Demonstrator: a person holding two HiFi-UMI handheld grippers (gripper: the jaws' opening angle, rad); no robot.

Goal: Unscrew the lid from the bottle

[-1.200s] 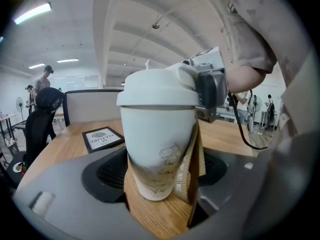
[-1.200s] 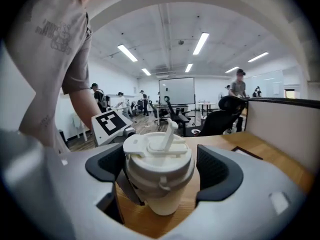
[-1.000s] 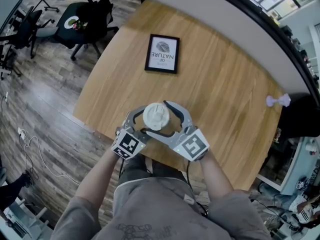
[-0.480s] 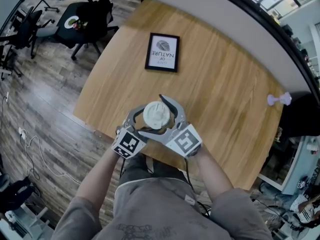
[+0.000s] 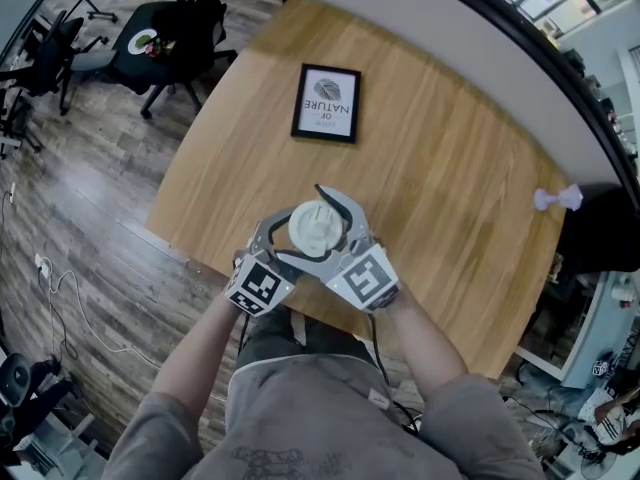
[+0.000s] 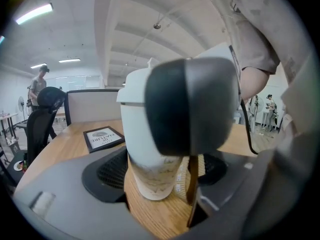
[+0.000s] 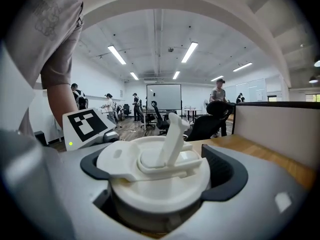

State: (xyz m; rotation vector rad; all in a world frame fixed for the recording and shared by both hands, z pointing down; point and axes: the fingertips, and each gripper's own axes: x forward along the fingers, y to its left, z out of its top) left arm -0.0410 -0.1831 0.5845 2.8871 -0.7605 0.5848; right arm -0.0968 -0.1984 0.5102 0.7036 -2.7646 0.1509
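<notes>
left gripper [image 6: 161,178] clamps the white bottle [image 6: 142,134] body. right gripper [image 7: 162,173] jaws straddle the lid [image 7: 150,186], just closing in, not pressing yet. Lid still seated; unscrewing remains.

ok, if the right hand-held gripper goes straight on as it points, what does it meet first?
The white lid of the bottle. It sits between the jaws of the right hand-held gripper, which have just been closing slightly, so contact likely comes almost at once.
</notes>
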